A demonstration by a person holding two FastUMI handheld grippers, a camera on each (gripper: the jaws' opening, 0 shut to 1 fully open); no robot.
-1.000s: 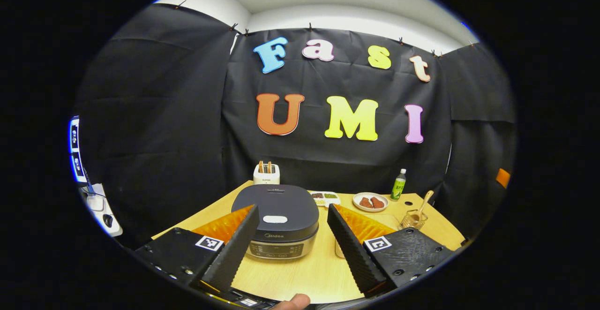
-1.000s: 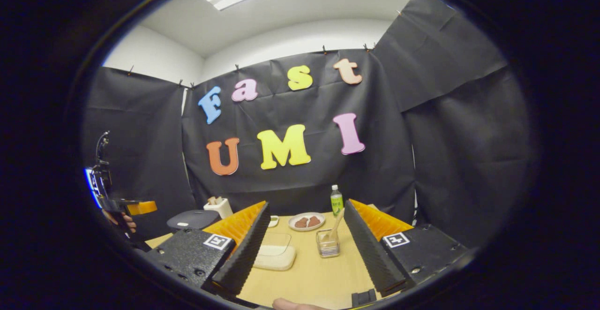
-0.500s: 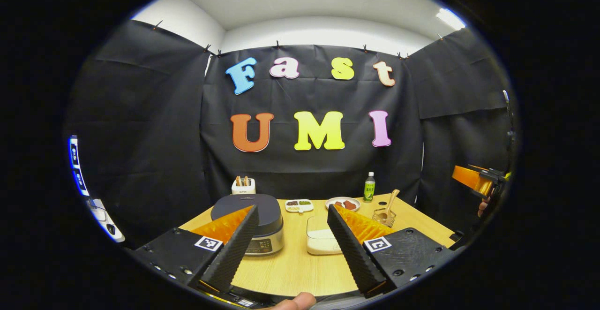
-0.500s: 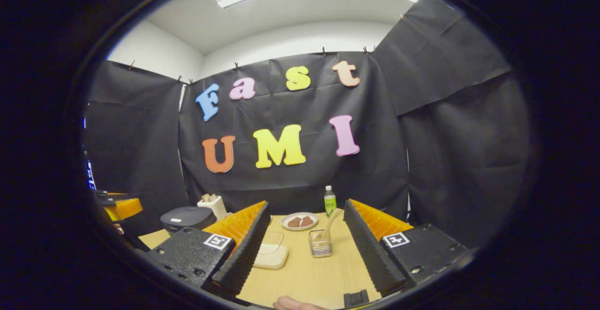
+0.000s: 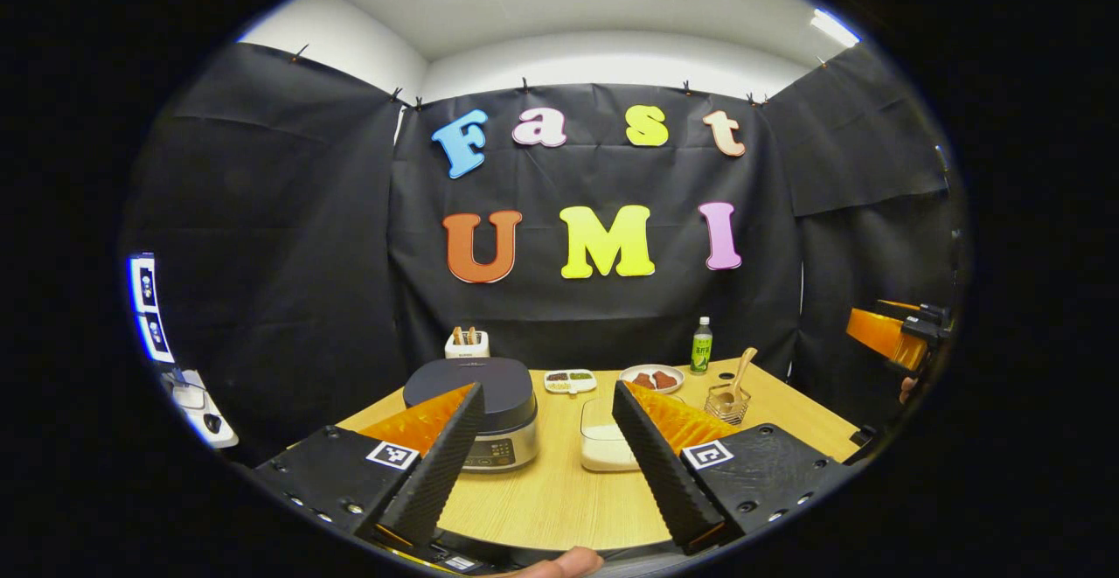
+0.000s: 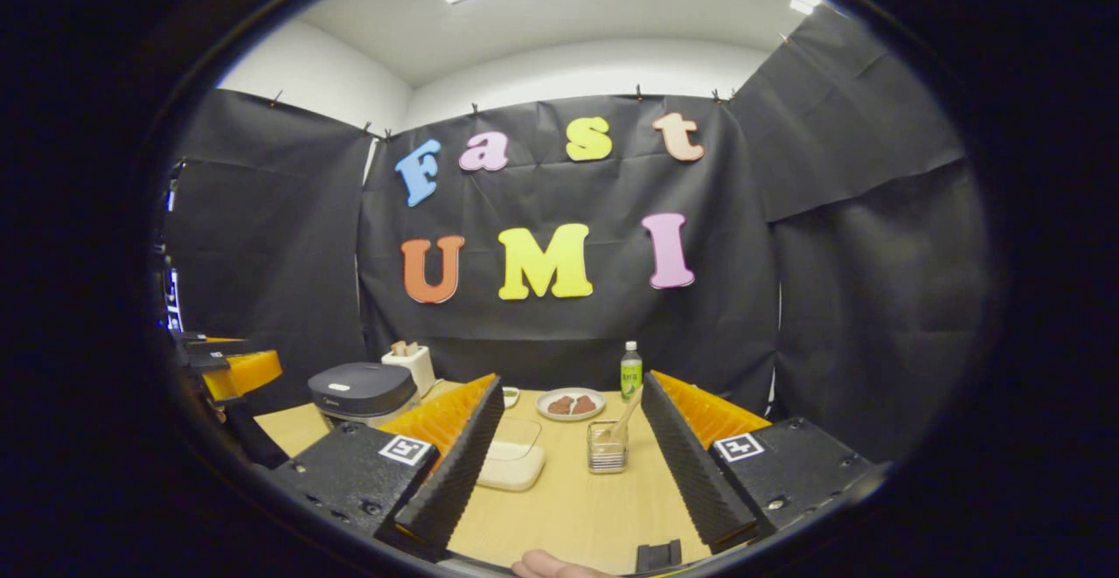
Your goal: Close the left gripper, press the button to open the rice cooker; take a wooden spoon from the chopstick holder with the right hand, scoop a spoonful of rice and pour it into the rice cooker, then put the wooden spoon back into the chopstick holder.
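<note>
**Left gripper view and right gripper view: both grippers wide open above the tabletop, cooker lid down**

Left gripper view looks along the left gripper (image 5: 546,464), whose 2 fingers stand far apart with nothing between them, held above the near edge of the wooden tabletop (image 5: 559,499). Between the fingers and a little left sits the rice cooker (image 5: 476,407), lid down, its control panel facing the camera. Just right of the cooker is a clear container of rice (image 5: 603,438), partly hidden by the right-hand finger. Farther right stands the wire chopstick holder (image 5: 727,401) with the wooden spoon (image 5: 741,371) leaning out of it, handle up. Along the back edge of the tabletop are a white toaster (image 5: 466,344), a small divided dish (image 5: 570,379), a plate of brown food (image 5: 652,378) and a green bottle (image 5: 701,345). At the right rim of this view the right gripper (image 5: 892,333) hangs in the air, well apart from the tabletop things.

Right gripper view shows the right gripper (image 6: 568,464), likewise spread wide and empty. The chopstick holder (image 6: 607,456) with the wooden spoon (image 6: 626,416) stands between its fingers, farther off, untouched. The container of rice (image 6: 511,460) lies beside the left-hand finger, the rice cooker (image 6: 363,392) farther left with its lid shut. The left gripper (image 6: 232,368) shows at the left rim.
</note>
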